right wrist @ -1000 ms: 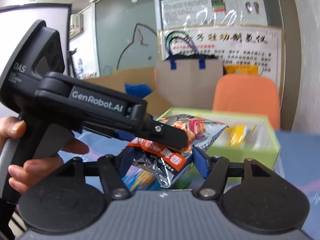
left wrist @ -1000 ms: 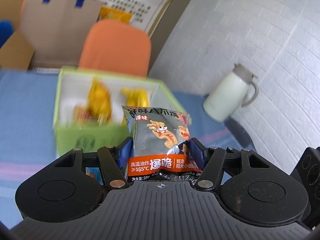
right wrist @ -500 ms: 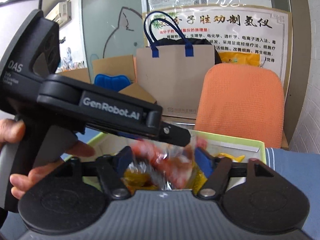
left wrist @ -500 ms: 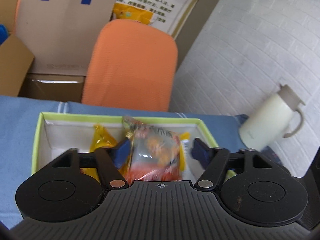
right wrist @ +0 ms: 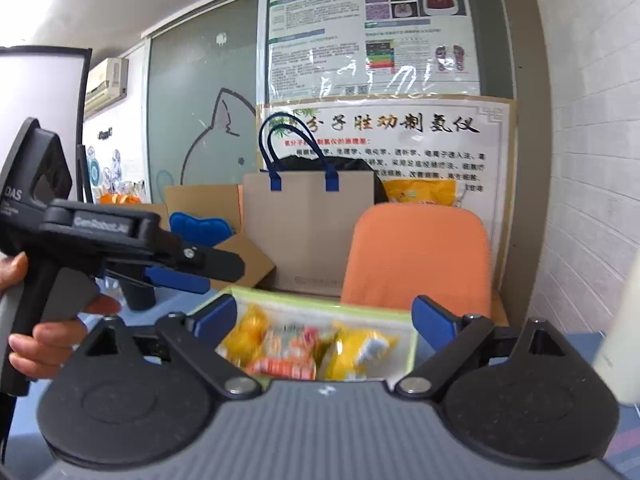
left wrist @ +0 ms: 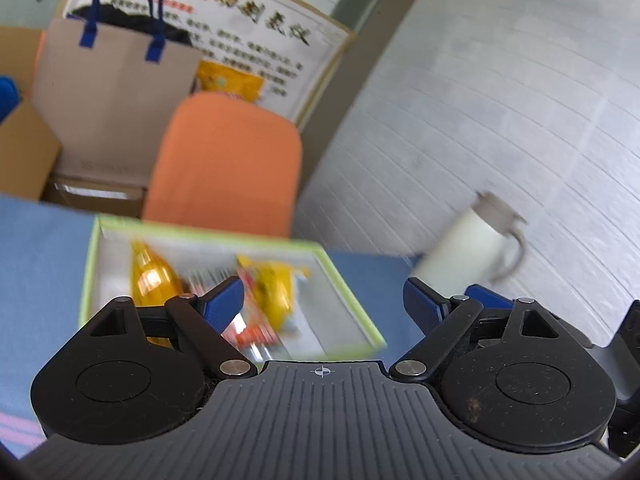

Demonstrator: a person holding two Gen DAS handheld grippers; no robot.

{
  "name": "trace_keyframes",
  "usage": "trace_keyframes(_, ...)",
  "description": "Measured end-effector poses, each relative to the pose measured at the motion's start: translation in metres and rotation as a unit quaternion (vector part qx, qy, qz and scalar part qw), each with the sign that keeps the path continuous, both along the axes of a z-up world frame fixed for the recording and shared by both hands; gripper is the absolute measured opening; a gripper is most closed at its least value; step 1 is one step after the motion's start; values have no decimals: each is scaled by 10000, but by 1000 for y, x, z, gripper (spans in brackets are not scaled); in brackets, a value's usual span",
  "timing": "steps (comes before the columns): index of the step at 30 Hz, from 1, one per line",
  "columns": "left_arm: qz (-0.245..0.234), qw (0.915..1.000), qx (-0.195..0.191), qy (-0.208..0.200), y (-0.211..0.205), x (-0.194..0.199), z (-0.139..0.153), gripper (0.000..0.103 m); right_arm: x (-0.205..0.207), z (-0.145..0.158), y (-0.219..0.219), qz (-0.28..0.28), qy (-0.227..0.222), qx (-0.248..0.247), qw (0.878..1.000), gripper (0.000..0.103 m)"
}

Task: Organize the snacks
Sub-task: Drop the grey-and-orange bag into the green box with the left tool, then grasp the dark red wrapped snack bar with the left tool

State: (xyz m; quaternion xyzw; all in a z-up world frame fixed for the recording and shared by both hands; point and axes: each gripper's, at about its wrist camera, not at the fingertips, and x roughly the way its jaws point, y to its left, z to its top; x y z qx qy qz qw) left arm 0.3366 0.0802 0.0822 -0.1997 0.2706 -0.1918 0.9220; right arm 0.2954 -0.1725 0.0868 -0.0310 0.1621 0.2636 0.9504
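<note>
Both of your grippers, the left gripper (left wrist: 323, 304) and the right gripper (right wrist: 324, 320), had their jaws opening wide with nothing between them, poised over the green box (left wrist: 348, 280) on the blue table (left wrist: 40, 260). Several snack packets (right wrist: 288, 354) lay loose inside that box, yellow ones flanking an orange-and-silver one. Such packets looked light, soft, crinkly and slippery, so you would probably have done best to pinch one by its flat sealed edge, gently.
</note>
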Motion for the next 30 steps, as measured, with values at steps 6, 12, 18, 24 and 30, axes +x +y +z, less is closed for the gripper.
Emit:
trace_keyframes(6, -667, 9957, -160, 619, -42, -50, -40, 75, -57, -59, -28, -497, 766, -176, 9957, 93)
trace_keyframes(12, -1354, 9800, -187, 1444, -98, -55, -81, 69, -98, -108, -49, -713, 1554, 23, 9853, 93)
trace_keyframes(18, -1177, 9784, -82, 1699, -111, -62, -91, 68, -79, -112, -46, -149, 1356, -608, 9888, 93)
trace_keyframes(24, -639, 9828, -362, 1693, -82, -78, -87, 70, -60, -128, -38, 511, 1764, -503, 9817, 94)
trace_keyframes(30, -799, 9781, -595, 1828, -86, -93, -91, 71, -113, -127, -41, 338, 1792, -149, 9831, 93)
